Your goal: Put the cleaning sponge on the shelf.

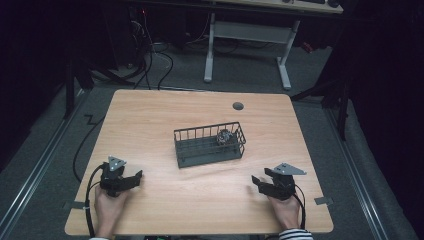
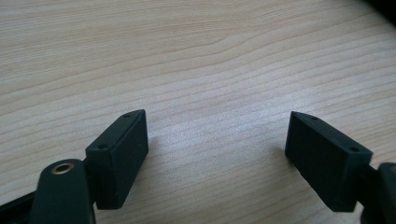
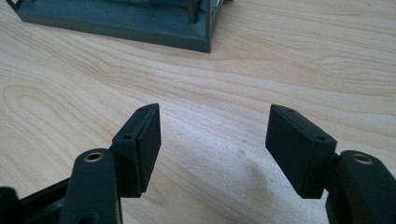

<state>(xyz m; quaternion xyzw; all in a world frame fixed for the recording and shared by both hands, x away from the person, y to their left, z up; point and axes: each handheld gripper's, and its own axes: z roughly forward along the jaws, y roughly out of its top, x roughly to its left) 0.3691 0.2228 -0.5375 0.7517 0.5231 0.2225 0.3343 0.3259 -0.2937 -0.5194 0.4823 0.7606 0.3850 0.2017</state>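
We're resting both hands near the table (image 1: 150, 115) edge, left gripper (image 1: 131, 180) & right gripper (image 1: 256, 184) both spread w/ nothing between, flanking the wire basket (image 1: 210, 145), probably readying to reach its small round object (image 1: 224, 136).

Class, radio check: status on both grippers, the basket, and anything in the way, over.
Left gripper open, right gripper open, both low over the table. Wire basket mid-table, small ball-like thing inside. Nothing between.

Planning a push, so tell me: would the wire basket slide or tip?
The wire basket looks low and wide on a flat solid base, so it would probably slide, not tip. Its open wire walls suggest it is light. The round thing inside might roll.
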